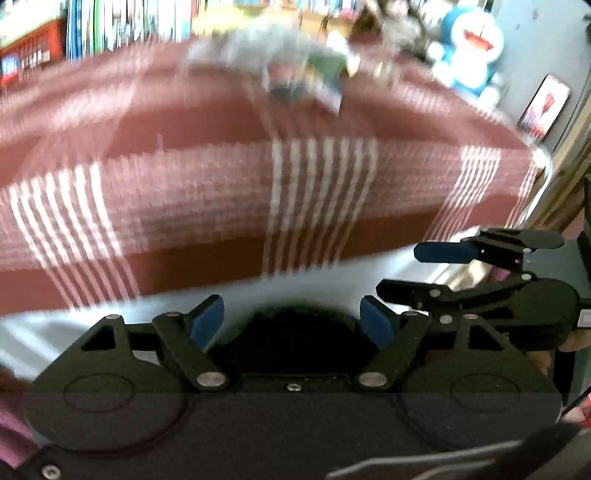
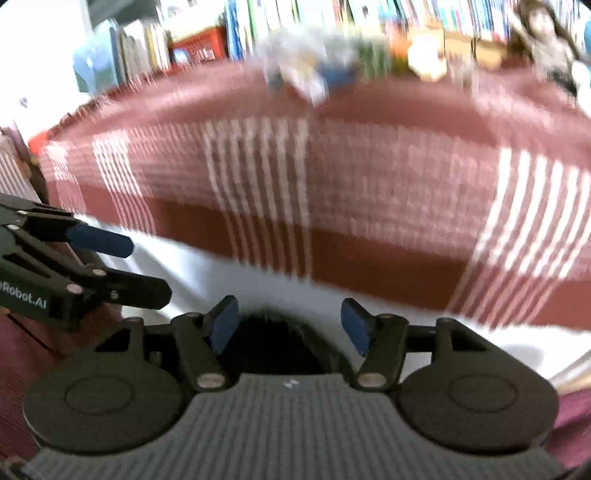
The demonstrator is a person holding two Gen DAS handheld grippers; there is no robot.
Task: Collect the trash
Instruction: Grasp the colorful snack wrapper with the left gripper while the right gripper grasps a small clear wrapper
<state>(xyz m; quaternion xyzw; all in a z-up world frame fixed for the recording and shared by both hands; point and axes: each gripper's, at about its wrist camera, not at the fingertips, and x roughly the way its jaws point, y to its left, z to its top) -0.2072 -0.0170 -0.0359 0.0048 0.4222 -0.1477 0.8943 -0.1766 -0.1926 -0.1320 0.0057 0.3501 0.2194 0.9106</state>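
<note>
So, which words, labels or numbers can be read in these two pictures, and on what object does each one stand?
"eRobot.AI": white letters on the black body of the left gripper, cut off at the picture's left edge, right wrist view.
Book spines, red crate, framed picture, pile of trash: too blurred to read.

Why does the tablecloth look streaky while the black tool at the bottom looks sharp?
Left wrist view: the red checked tablecloth and the trash pile smear from motion blur, while the left hand-held gripper stays crisp. Right wrist view: same streaks across the cloth, the right hand-held gripper sharp; the bookshelf bends from the fisheye lens.
</note>
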